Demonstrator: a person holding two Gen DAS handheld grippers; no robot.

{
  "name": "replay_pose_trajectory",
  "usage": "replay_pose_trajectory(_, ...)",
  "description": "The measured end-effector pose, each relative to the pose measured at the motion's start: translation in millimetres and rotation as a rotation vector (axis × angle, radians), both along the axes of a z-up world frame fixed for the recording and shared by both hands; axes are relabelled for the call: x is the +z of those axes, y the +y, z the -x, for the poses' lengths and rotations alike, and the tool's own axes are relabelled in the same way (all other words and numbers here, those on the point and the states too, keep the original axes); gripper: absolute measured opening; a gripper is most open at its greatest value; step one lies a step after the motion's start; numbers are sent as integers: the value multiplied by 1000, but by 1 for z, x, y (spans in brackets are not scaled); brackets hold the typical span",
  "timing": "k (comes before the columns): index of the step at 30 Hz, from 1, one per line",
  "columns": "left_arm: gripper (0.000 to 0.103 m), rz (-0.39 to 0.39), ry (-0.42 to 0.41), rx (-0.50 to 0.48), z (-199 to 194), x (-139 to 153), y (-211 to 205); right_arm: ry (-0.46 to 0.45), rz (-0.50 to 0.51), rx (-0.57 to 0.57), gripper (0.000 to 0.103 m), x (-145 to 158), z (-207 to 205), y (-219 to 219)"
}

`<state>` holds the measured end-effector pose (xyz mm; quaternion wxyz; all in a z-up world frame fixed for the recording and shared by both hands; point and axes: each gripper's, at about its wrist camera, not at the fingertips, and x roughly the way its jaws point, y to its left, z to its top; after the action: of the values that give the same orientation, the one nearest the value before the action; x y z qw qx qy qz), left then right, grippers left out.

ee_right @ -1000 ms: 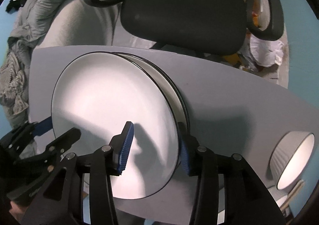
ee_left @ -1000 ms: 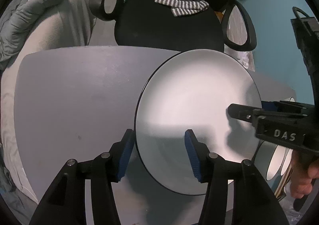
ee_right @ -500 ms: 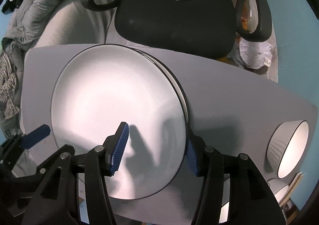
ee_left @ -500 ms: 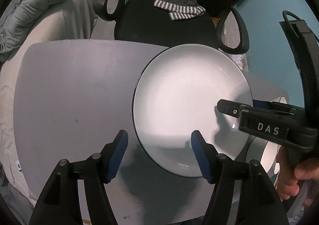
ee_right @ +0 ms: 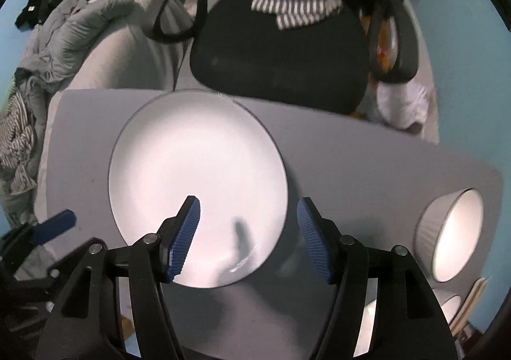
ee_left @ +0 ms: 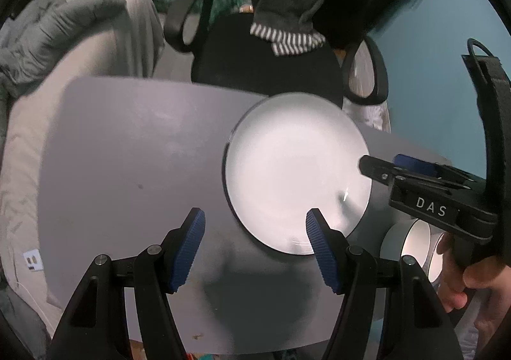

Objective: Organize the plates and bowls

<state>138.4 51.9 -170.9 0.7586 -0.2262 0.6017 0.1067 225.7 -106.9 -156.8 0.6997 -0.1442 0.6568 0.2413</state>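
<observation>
While both hand-held tools hang above the grey rectangular tabletop [ee_left: 127, 149], the round white plate with a thin dark rim [ee_right: 198, 187] lies flat on it, with a sliver of a second rim showing at its twelve-to-one o'clock edge, so it seems to sit on another plate. The left gripper [ee_left: 254, 245], with black arms and blue ribbed pads, stands wide apart with nothing between its pads; in its own view the plate [ee_left: 297, 174] lies toward one o'clock of it, the right pad overlapping the plate's near edge only in line of sight. The right gripper [ee_right: 247, 238] has its jaws opening, also with nothing in them, and it hangs over the plate's edge at four o'clock. In the left wrist view the right gripper [ee_left: 399, 168] reaches in from three o'clock, held by a person's hand [ee_left: 463, 283]. A white bowl with a ribbed grey outside [ee_right: 453, 235] stands well apart from the plate, at three o'clock near the table's edge. A black office chair [ee_right: 281, 56] with a grey garment trimmed in stripes [ee_right: 297, 8] stands beyond the table at twelve o'clock.
</observation>
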Motion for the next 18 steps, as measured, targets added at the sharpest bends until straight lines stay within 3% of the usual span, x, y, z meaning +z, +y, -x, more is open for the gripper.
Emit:
replay_pose_trajectory(2, 79, -33, -22, 3, 5, 11, 0, -77, 12, 11, 67, 16, 5, 0)
replay_pose_trajectory(8, 80, -84, -60, -8, 24, 41, -8, -287, 19, 28, 70, 63, 20, -9)
replay_pose_trajectory(18, 80, -179, -149, -61, 55, 95, -24, -381, -20, -35, 70, 118, 51, -34)
